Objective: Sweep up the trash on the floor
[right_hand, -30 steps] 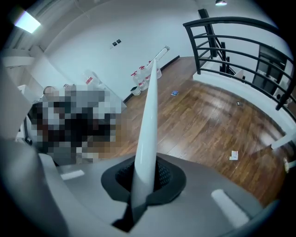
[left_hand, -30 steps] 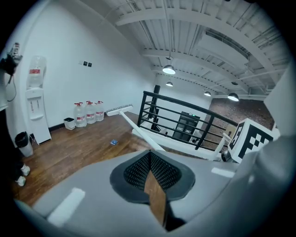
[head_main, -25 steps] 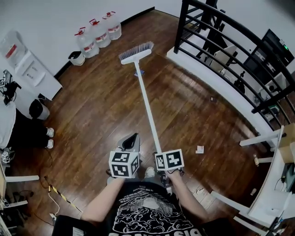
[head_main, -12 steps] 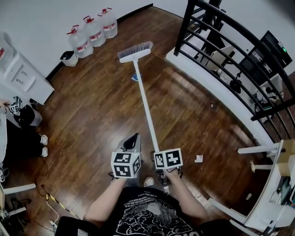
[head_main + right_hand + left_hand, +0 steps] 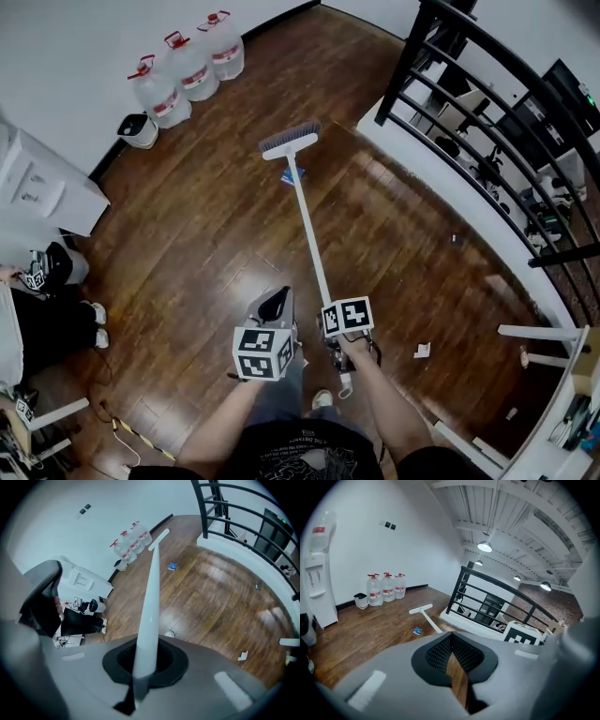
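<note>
Down on the wooden floor (image 5: pixel 206 225), a long white broom (image 5: pixel 309 234) runs from the right gripper (image 5: pixel 336 319) away toward 12 o'clock, its grey bristle head (image 5: pixel 289 141) resting on the boards near the foot of the black railing (image 5: pixel 487 122). Seen from the right gripper view, the jaws are clamped around the near end of the handle, which rises straight out from between the dark pads. Just at 9 o'clock of it, the left gripper (image 5: pixel 272 309) hangs beside the handle without touching it; in the left gripper view its jaws meet at the tips with nothing between them, only a sliver of floor showing through below. A small blue scrap (image 5: pixel 289 174) lies just beside the bristle head, on its near side. A white scrap of paper (image 5: pixel 422 351) lies at 3 o'clock of the right gripper, well apart from the broom, and a tiny dark bit (image 5: pixel 456 238) sits at about 2 o'clock, close to the white base of the railing. Three water bottles (image 5: pixel 187 66) and a small bin (image 5: pixel 141 129) stand against the wall at about 11 o'clock
</note>
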A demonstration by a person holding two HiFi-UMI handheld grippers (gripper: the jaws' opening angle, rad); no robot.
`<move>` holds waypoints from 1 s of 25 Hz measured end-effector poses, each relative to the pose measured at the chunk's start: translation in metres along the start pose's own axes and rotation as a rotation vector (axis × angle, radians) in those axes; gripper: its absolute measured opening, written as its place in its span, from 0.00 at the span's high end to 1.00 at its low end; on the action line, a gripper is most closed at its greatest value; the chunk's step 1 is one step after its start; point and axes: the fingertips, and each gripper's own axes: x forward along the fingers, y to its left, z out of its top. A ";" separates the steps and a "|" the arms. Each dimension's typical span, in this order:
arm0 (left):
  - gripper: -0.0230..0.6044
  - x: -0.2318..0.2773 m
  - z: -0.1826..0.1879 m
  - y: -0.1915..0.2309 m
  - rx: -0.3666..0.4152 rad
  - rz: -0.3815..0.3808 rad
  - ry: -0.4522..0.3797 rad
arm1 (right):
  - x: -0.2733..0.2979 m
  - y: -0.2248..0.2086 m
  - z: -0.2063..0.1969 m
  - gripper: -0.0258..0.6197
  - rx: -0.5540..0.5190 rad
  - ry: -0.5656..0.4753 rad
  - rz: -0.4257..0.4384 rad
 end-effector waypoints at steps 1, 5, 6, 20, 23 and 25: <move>0.96 0.010 0.005 0.008 0.004 -0.002 0.006 | 0.011 -0.003 0.013 0.96 0.012 0.017 0.001; 0.96 0.053 0.021 0.040 0.021 -0.006 0.033 | 0.056 -0.021 0.067 0.96 0.048 0.082 -0.006; 0.96 0.061 0.024 0.048 0.021 -0.007 0.041 | 0.067 -0.026 0.080 0.96 0.055 0.098 -0.009; 0.96 0.089 0.015 0.120 0.035 0.032 0.136 | 0.157 -0.058 0.183 0.96 0.192 0.268 0.043; 0.96 0.090 0.015 0.127 0.025 0.036 0.145 | 0.161 -0.063 0.184 0.96 0.265 0.303 0.070; 0.96 0.089 0.016 0.133 0.017 0.043 0.140 | 0.162 -0.063 0.181 0.96 0.323 0.310 0.105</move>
